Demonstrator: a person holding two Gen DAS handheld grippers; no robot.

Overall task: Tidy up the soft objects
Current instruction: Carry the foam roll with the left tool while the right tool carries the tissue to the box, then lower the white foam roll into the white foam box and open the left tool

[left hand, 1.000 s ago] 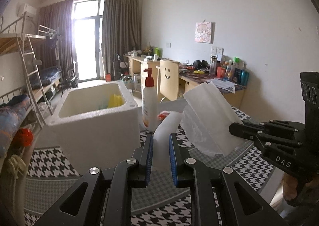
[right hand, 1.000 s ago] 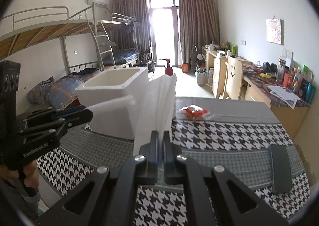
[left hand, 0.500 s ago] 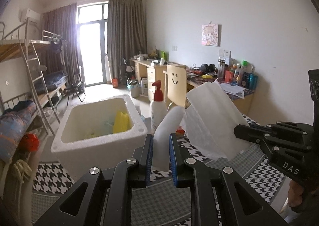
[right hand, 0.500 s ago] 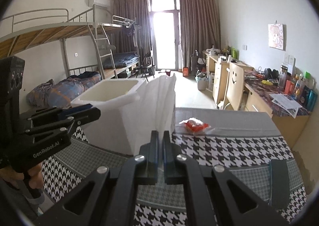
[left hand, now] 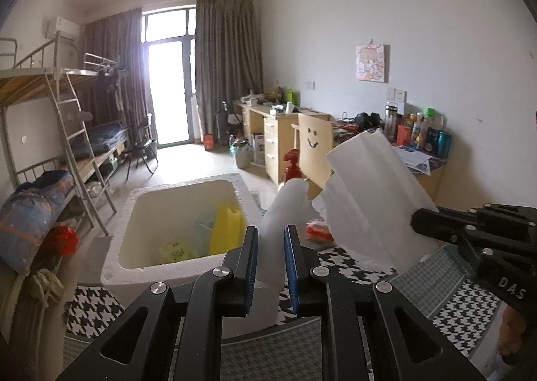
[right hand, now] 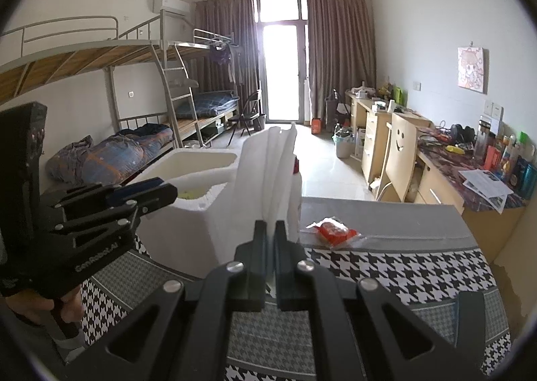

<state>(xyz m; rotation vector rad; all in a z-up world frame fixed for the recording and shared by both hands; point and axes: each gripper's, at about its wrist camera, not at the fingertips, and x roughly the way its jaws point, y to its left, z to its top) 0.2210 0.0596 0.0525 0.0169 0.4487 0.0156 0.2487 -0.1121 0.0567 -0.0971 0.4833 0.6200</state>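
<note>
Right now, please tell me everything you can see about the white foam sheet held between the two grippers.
The thin, translucent white foam sheet looks soft and is folded into loose layers. It hangs above the houndstooth-patterned table, beside the white foam box. The left gripper pinches a rolled end between blue-padded fingers; the right gripper clamps another edge.

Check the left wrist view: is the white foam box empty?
No, the foam box holds a yellow item and other packets at its bottom.
</note>
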